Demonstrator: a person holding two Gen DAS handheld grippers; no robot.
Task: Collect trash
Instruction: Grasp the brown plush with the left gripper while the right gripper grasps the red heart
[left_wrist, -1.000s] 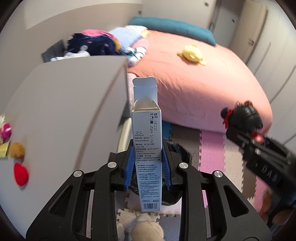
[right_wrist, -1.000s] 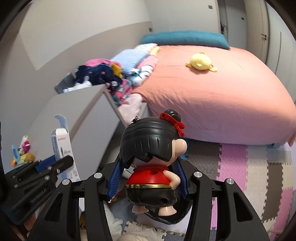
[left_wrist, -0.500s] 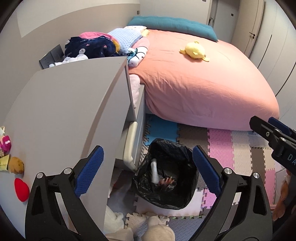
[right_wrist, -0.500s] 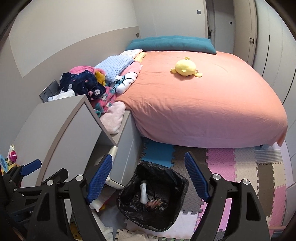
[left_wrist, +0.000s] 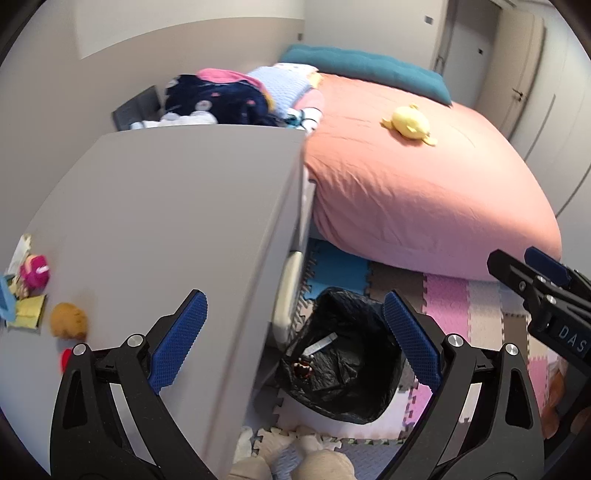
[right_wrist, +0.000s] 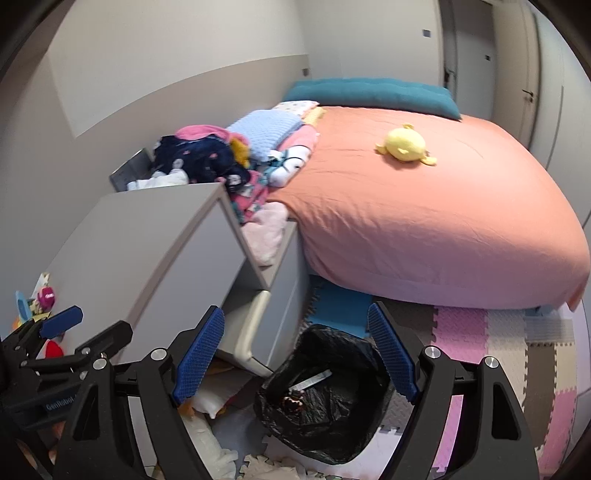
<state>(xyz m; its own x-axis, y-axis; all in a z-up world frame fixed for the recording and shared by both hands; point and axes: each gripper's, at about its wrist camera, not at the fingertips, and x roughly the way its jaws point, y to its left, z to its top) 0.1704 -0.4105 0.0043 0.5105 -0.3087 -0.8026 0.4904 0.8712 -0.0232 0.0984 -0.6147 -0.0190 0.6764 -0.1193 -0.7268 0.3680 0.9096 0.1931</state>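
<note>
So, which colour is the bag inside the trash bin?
Black; the bin bag shows best in the right wrist view.

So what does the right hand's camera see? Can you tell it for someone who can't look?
The right gripper hangs open and empty above a black bin bag holding a white box and a doll. Behind are a grey cabinet and a pink bed.

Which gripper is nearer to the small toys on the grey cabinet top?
Left. The left gripper hangs partly over the grey cabinet top, close beside the small toys. The right gripper is farther off, over the black trash bin.
</note>
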